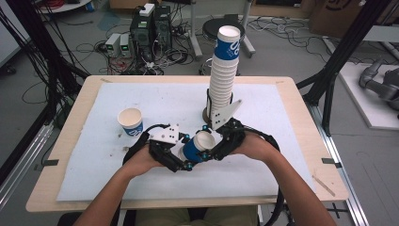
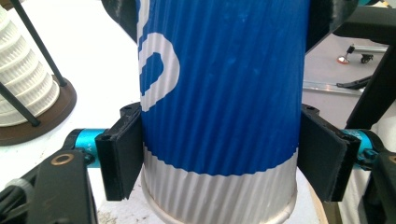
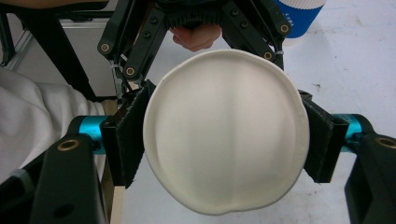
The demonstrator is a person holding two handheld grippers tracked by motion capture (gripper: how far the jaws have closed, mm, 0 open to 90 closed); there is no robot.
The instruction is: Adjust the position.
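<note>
Both hand-held grippers clamp one blue cup [image 1: 195, 148] above the table [image 1: 291, 117]

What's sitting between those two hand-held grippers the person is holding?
A blue-and-white paper cup, tipped on its side, clamped by both the left hand-held gripper and right hand-held gripper, seen in the high view.

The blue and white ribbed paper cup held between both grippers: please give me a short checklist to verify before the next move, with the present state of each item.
1. Left gripper fingers clamp the blue and white ribbed paper cup near its base: ok.
2. Right gripper fingers squeeze the cup's rim: ok.
3. Rim round: not ok, pressed oval.
4. Held cup is single, not nested: cannot tell.
5. Tall stack of paper cups upright in its holder: ok.
6. Lone upright paper cup apart from the grippers: ok.
</note>
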